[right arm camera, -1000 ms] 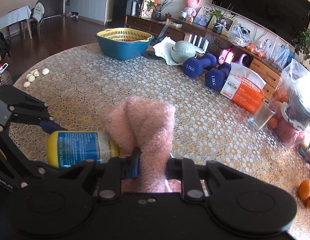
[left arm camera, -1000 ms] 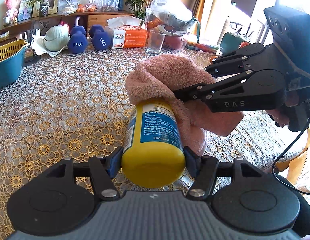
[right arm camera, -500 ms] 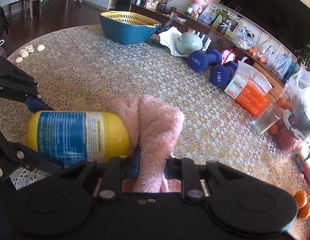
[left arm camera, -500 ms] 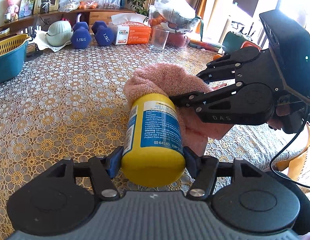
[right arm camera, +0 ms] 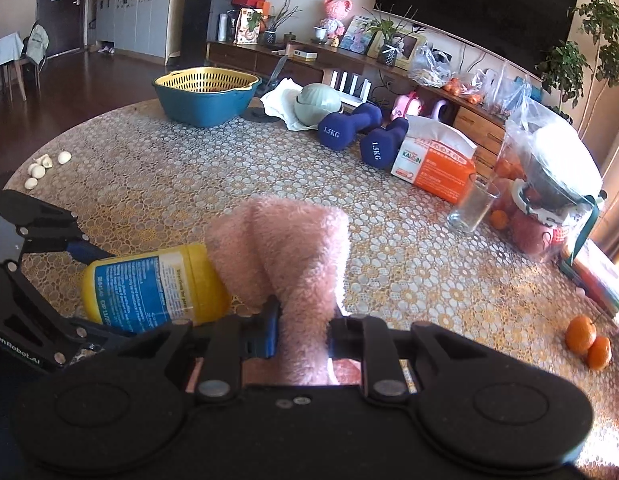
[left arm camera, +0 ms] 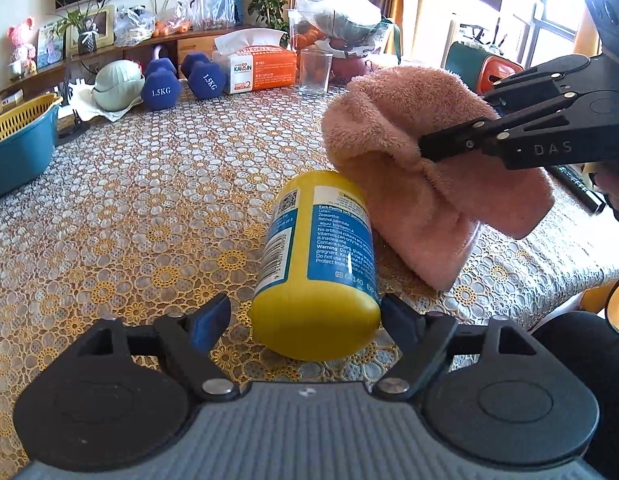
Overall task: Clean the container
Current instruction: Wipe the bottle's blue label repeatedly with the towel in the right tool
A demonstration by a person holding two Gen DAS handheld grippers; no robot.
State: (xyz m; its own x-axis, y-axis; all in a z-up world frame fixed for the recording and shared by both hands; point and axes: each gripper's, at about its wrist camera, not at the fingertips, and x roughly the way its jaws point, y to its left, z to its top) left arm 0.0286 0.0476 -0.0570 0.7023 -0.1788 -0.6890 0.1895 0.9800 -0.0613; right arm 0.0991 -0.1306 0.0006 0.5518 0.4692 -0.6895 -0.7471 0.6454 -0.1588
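Step in hand: wiping the yellow supplement bottle [left arm camera: 315,264]; by my reading the wipe is at or near its end, since the bottle has been let go.
Bottle: lies on its side on the lace-covered table [left arm camera: 109,208], blue label up, base toward the left camera.
Left hand-held gripper [left arm camera: 305,320]: jaws spread apart, a gap on the left side of the bottle's base; the right pad sits just beside it, gripping nothing.
Right hand-held gripper [right arm camera: 303,330]: clamped on the pink towel [right arm camera: 285,252], which bunches against the bottle's far end.
Contact: towel touches the bottle's top end in the right wrist view.
Next move calls for: either closing the left jaws on the base again to steady the bottle for another pass, or drawing the towel clear; the round bottle may roll if nudged.
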